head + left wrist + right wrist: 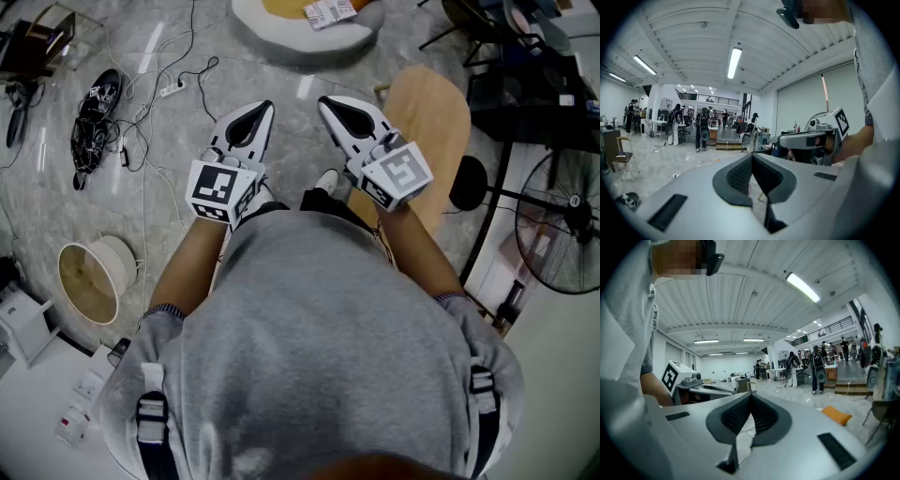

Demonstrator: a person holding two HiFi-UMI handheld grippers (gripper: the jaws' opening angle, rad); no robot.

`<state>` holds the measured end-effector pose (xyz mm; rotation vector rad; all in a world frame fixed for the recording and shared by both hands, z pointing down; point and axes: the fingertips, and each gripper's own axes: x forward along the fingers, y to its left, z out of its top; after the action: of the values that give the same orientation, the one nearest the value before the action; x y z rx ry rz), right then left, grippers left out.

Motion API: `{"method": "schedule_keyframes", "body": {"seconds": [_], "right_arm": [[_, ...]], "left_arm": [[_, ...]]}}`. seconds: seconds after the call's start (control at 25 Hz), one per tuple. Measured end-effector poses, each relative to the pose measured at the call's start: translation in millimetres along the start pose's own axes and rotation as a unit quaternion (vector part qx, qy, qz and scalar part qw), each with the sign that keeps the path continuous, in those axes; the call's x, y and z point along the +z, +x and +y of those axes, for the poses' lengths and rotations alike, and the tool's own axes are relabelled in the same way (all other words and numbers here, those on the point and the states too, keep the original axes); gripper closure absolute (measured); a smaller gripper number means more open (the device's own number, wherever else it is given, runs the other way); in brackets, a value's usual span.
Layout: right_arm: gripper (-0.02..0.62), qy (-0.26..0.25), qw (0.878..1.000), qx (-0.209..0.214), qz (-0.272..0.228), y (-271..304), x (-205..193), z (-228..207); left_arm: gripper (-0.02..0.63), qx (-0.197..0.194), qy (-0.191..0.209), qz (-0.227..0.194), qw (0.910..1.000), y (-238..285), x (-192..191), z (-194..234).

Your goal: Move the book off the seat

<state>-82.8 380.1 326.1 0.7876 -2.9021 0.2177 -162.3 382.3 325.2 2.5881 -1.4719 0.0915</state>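
Jaws of both grippers pressed together, nothing between them. The left gripper (265, 109) has its dark pads meeting at the tip, empty. The right gripper (324, 100) is the same, closed on nothing. Both gripper views confirm this: the pads touch and only the hall beyond is visible, with people (701, 131) standing far off.

Pose: both forearms are out in front of the torso with elbows bent, sleeves ending above the wrists. The grippers are side by side and raised off the floor (56, 197). Their noses point far and angle in toward each other, tips near but apart. The left one leans right, the right one leans left. Neither touches any object.

The book (330, 11) is at the far edge of the head view, lying flat on a round grey-white seat (291, 39), next to the seat's yellow centre. It is well apart from both grippers and partly cut by the frame. Its long axis runs roughly left to right, slightly tilted. Which way its cover or spine faces cannot be told.

Other: a light wooden chair (429, 122) is right of the right gripper. A bin (92, 277) lies on its side at near left. Cables (94, 122) are at far left and a fan (564, 225) at right
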Motion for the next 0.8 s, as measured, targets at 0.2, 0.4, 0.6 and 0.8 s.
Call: {"method": "schedule_keyframes", "body": {"seconds": [0.2, 0.4, 0.6, 0.8], "right_arm": [[0.592, 0.013, 1.0, -0.008, 0.004, 8.2, 3.8, 19.7], [0.591, 0.023, 1.0, -0.018, 0.004, 6.5, -7.3, 26.4], [0.591, 0.04, 0.999, -0.01, 0.008, 2.6, -26.5, 26.3], [0.591, 0.037, 0.999, -0.017, 0.014, -2.1, -31.0, 21.9]], "left_arm": [[0.591, 0.002, -0.017, 0.019, 0.9997, -14.8, -11.3, 7.2], [0.591, -0.009, -0.013, 0.026, 0.9995, -22.8, -14.9, 6.0], [0.591, -0.017, -0.023, 0.038, 0.9989, -23.8, -21.9, 4.9], [0.589, -0.013, -0.022, 0.046, 0.9986, -23.0, -26.0, 4.4]]}}
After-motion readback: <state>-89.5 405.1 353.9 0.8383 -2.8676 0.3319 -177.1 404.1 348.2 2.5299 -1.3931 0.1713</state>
